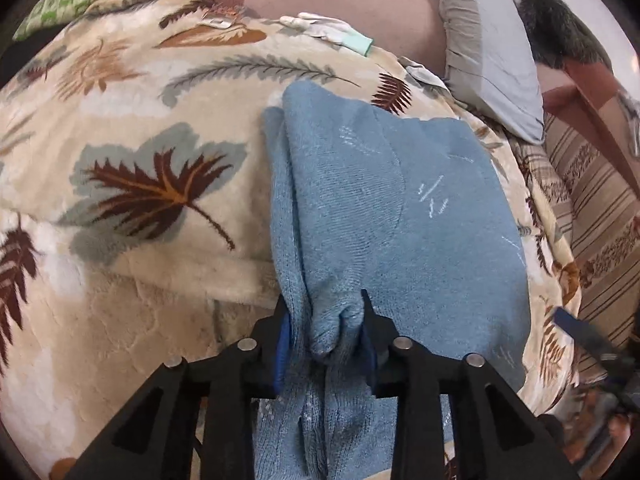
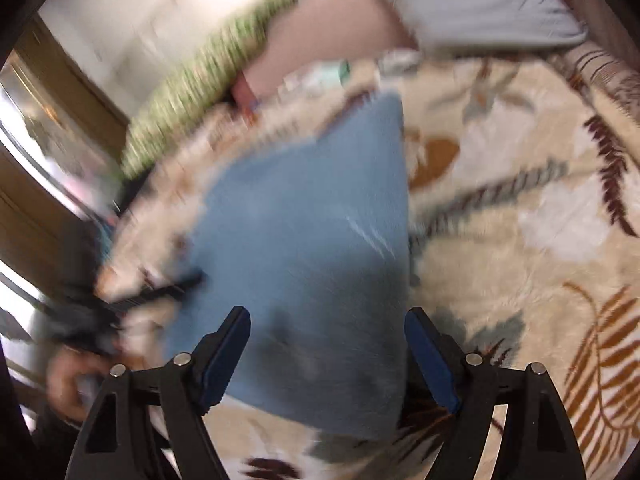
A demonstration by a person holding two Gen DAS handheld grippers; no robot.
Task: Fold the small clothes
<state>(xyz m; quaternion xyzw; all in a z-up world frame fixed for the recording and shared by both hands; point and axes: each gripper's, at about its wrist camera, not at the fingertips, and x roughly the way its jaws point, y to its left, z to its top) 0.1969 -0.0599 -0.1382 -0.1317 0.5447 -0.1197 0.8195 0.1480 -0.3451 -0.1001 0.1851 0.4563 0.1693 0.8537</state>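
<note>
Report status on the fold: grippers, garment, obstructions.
Left gripper shut on blue garment. Right gripper open above it. Garment partly folded on leaf-print blanket. Nothing in the way.

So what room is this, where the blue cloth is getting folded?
Most likely a bedroom. The blue cloth lies on a bed covered by a fuzzy leaf-print blanket, with a grey pillow at the far end. The left tool grips the cloth's edge.

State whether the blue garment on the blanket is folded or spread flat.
Partly folded. The blue garment lies doubled in layers along one side, and the left gripper pinches a bunched edge.
</note>
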